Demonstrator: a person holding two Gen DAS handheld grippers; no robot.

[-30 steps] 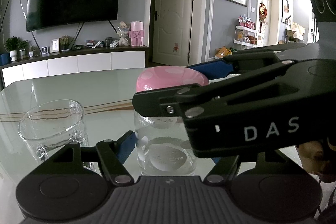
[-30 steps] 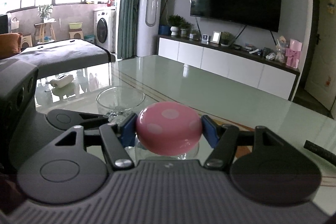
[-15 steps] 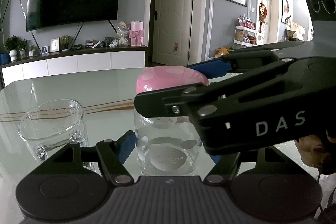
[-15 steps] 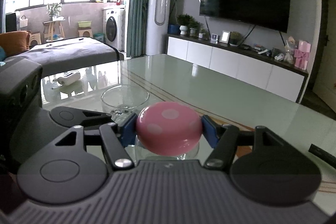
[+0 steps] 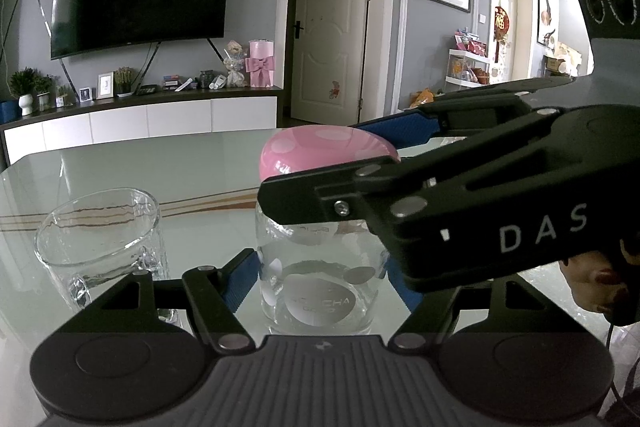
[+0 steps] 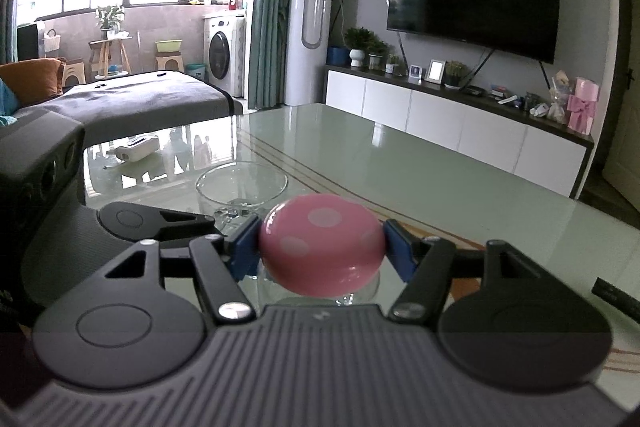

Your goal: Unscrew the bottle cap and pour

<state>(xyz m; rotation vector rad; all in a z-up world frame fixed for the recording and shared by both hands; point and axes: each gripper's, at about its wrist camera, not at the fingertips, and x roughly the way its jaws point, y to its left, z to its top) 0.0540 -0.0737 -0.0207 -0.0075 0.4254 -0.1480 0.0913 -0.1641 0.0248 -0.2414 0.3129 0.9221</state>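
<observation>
At frame centre on the tabletop (image 5: 168, 171), the bottle (image 5: 320, 287) sits between the opening left tool (image 5: 320, 277); the opening right tool (image 6: 322, 251), lettered "DAS", brackets its pink cap (image 6: 322, 245). The bottle's label is unreadable.

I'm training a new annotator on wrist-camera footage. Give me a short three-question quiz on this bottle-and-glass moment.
1. True or false: the pink polka-dot cap sits on the clear glass bottle.
2. Which tongs flank the cap: A) left tongs, B) right tongs?
3. Fill in: in the left wrist view, the empty drinking glass stands on the glass table to the bottle's ____.

Key: 1 true; 2 B; 3 left
</observation>
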